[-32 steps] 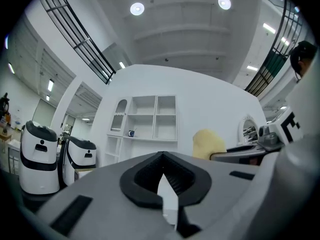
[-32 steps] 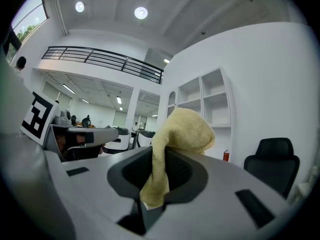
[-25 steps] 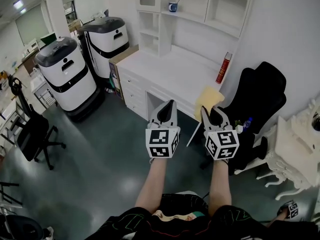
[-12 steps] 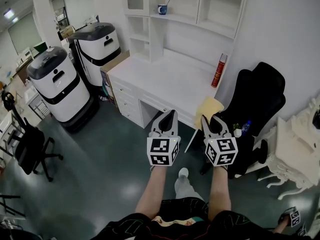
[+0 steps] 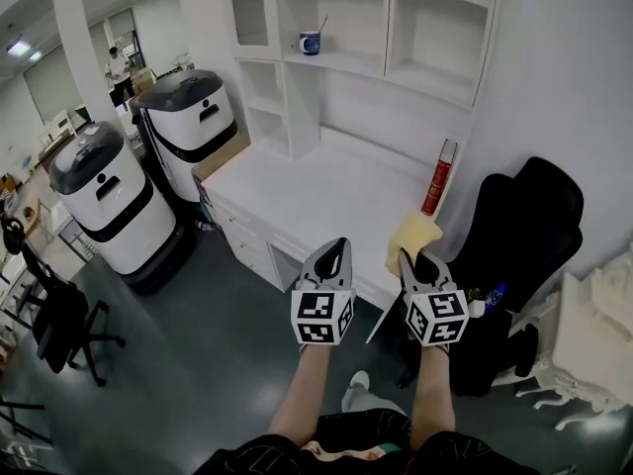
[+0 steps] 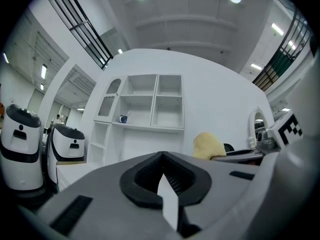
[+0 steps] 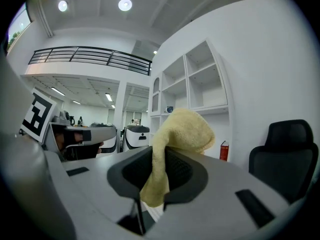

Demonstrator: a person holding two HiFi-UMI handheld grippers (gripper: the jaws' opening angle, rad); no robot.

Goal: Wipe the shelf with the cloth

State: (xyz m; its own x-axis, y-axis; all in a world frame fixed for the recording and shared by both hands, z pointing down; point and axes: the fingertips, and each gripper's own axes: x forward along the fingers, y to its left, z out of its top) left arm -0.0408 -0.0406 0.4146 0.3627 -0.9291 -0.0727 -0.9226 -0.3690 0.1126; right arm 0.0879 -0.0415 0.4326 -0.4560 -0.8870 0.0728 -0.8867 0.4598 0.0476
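Observation:
My right gripper is shut on a yellow cloth, which bunches up above its jaws. It hovers just in front of the white desk's front right edge. My left gripper is shut with nothing in it, beside the right one, in front of the desk. The white shelf unit rises above the desk at the back; in the left gripper view the shelf unit is far ahead. A blue mug stands on one shelf board.
A red spray can stands at the desk's back right by the wall. A black office chair is right of the desk. Two white and black robot units stand left. Another black chair is at far left.
The view has moved closer to the desk and tilted up, showing more of the shelves. Both grippers stay side by side, now nearer the desk's front edge. The cloth remains held.

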